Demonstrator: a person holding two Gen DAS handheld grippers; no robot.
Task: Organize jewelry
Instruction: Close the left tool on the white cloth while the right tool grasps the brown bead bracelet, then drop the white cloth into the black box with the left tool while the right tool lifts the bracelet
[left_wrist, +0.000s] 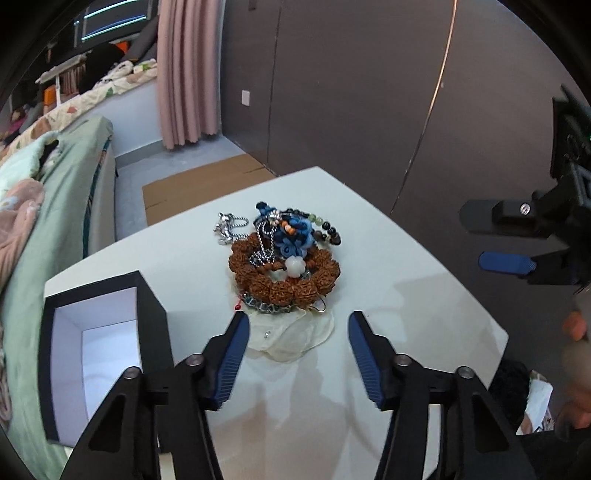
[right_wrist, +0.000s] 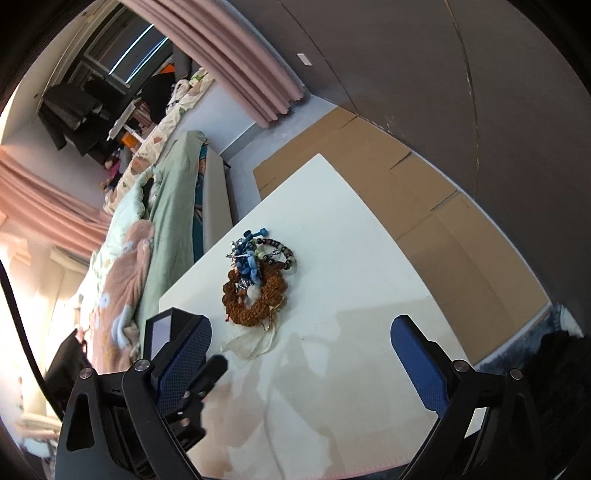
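Off to the side a bed (left_wrist: 55, 221) carries a green quilt (right_wrist: 173, 206) and a pink blanket (right_wrist: 125, 258). Pink curtains (left_wrist: 188, 70) hang by the dark wall (left_wrist: 351, 92), a white socket plate (left_wrist: 245, 98) on it. Flattened cardboard (right_wrist: 406, 192) covers the floor beyond the white surface (left_wrist: 388, 258). Back by the window (right_wrist: 125, 55) sit dark shapes, possibly bags.

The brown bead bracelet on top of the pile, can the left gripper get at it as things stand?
Probably yes. The left gripper is open and empty, aimed at the brown bead bracelet, with only the pale pouch lying below its fingertips. Chains draped over the bracelet may come along.
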